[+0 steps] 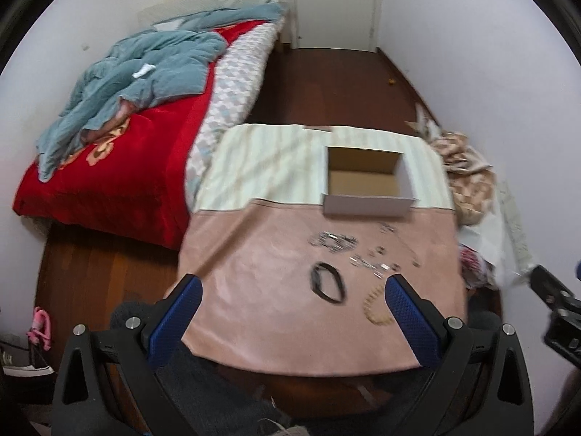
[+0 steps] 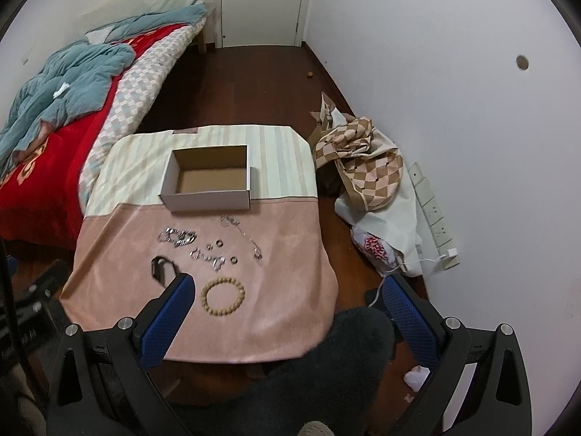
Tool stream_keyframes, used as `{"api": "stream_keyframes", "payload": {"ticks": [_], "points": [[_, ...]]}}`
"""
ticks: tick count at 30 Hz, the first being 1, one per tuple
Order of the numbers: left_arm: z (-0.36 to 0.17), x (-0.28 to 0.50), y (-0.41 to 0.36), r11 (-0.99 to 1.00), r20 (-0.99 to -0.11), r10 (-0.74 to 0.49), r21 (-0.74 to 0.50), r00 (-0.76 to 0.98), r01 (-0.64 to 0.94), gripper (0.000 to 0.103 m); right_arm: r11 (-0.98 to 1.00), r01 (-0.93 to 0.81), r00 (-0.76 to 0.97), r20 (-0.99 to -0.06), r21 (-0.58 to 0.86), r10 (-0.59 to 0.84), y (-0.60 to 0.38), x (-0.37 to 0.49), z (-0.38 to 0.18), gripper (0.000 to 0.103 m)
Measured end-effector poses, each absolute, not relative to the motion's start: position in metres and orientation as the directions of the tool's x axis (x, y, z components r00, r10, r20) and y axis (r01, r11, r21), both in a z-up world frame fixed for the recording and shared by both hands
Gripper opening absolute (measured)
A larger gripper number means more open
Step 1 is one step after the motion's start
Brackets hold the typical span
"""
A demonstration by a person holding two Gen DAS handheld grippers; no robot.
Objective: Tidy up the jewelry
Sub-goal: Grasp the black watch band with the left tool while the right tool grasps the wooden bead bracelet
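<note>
An open, empty cardboard box (image 1: 366, 185) (image 2: 208, 181) sits on a small table covered with a pink and striped cloth (image 1: 261, 290) (image 2: 290, 272). In front of it lie a silver chain bracelet (image 1: 332, 241) (image 2: 177, 237), several small rings and silver pieces (image 2: 214, 254), a thin necklace (image 2: 247, 236), a black band (image 1: 328, 283) (image 2: 159, 267) and a wooden bead bracelet (image 1: 376, 307) (image 2: 222, 296). My left gripper (image 1: 294, 290) is open and empty above the table's near edge. My right gripper (image 2: 287, 287) is open and empty, its left finger beside the bead bracelet.
A bed (image 1: 120, 145) with a red blanket and blue quilt stands left of the table. A checkered cloth pile (image 2: 363, 160), a plastic bag (image 2: 377, 247) and a power strip (image 2: 432, 214) lie by the right wall. A white door (image 2: 261, 3) is at the back.
</note>
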State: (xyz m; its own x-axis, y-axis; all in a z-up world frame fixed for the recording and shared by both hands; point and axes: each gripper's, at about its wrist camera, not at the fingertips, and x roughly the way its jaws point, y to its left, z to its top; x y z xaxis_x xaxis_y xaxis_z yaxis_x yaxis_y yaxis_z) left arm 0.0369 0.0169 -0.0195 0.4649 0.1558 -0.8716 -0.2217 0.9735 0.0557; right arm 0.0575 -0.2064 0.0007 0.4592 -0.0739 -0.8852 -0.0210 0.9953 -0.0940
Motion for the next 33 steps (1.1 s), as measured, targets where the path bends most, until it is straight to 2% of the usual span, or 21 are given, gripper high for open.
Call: {"api": "stream_keyframes", "payload": {"ticks": [4, 9, 15, 19, 24, 28, 30, 32, 33], "points": [[-0.068, 0.066, 0.03, 0.958, -0.886, 0.234, 0.14, 0.4, -0.251, 0.103, 0.996, -0.011, 0.405, -0.911, -0.088, -0.076, -0.208, 0.086, -0.051, 0.103], [-0.136, 0.089, 0.04, 0.953, -0.928, 0.247, 0.18, 0.279, -0.244, 0.103, 0.996, -0.033, 0.252, -0.965, -0.085, -0.074, -0.2, 0.116, -0.144, 0.1], [-0.199, 0.099, 0.041, 0.958, -0.961, 0.224, 0.187, 0.16, -0.22, 0.103, 0.997, -0.064, 0.075, -0.996, -0.042, -0.038, -0.183, 0.123, -0.246, 0.085], [-0.224, 0.103, 0.044, 0.964, -0.978, 0.171, 0.14, 0.121, -0.228, 0.102, 0.997, -0.075, 0.025, -1.0, -0.016, -0.014, -0.176, 0.121, -0.276, 0.075], [-0.246, 0.107, 0.041, 0.972, -0.994, 0.081, 0.062, 0.078, -0.226, 0.089, 0.996, -0.091, -0.005, -1.0, -0.008, -0.008, -0.172, 0.12, -0.291, 0.059], [-0.26, 0.112, 0.04, 0.972, -0.998, 0.015, 0.001, 0.059, -0.236, 0.078, 0.995, -0.095, -0.004, -1.0, 0.001, 0.0, -0.171, 0.122, -0.293, 0.057], [-0.267, 0.115, 0.038, 0.972, -0.999, 0.001, -0.011, 0.054, -0.234, 0.069, 0.995, -0.101, -0.001, -1.0, -0.001, -0.001, -0.17, 0.122, -0.293, 0.057], [-0.274, 0.116, 0.036, 0.973, -0.999, -0.01, -0.021, 0.048, -0.23, 0.05, 0.995, -0.103, -0.003, -1.0, -0.001, -0.001, -0.168, 0.123, -0.292, 0.057], [-0.277, 0.117, 0.036, 0.974, -0.999, -0.018, -0.028, 0.048, -0.226, 0.044, 0.994, -0.107, -0.001, -1.0, 0.0, 0.0, -0.168, 0.122, -0.291, 0.057]]}}
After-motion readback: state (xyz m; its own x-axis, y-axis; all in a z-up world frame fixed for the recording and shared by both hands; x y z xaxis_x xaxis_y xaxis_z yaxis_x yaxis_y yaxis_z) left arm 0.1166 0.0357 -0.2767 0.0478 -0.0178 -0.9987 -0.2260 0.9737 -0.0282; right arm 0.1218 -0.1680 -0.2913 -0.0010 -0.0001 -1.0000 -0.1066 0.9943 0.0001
